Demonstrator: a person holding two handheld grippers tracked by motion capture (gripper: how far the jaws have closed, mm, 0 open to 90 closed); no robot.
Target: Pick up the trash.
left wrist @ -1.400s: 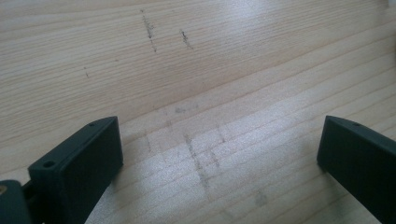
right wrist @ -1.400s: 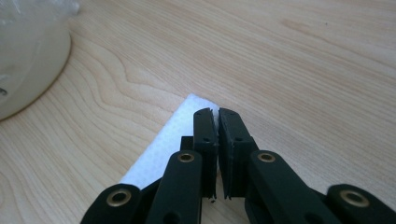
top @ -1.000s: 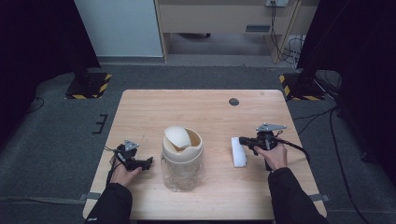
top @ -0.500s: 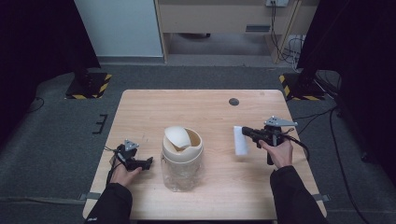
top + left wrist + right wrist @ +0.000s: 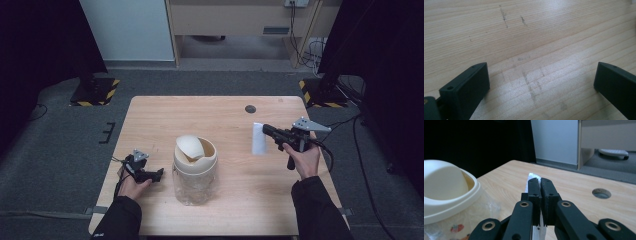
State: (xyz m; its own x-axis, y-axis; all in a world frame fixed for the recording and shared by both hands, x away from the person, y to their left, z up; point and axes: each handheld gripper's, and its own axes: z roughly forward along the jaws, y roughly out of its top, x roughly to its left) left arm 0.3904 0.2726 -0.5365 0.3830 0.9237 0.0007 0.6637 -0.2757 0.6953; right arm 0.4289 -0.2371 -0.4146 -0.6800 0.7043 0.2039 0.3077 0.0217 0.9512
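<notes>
Between the pinched jaws of the right gripper (image 5: pixel 541 182), a thin white sheet (image 5: pixel 259 138) hangs above the table (image 5: pixel 220 115), right of the swing-lid bin (image 5: pixel 195 167). Held by one edge, it may slip or miss the flap. Left gripper (image 5: pixel 150 175) rests with jaws apart.

You're at a light wooden table (image 5: pixel 200 117) with a round cable hole (image 5: pixel 250 108) near its far edge. Under it, grey carpet (image 5: pixel 60 150) runs out to every side. Straight ahead stands a pale blue-white panel (image 5: pixel 127 27), and beside it a wooden cabinet (image 5: pixel 235 17) with cables (image 5: pixel 300 45) hanging at its right. Two yellow-and-black striped stand bases (image 5: pixel 95 90) flank the table's far corners, with dark curtains (image 5: pixel 40 45) behind them.
</notes>
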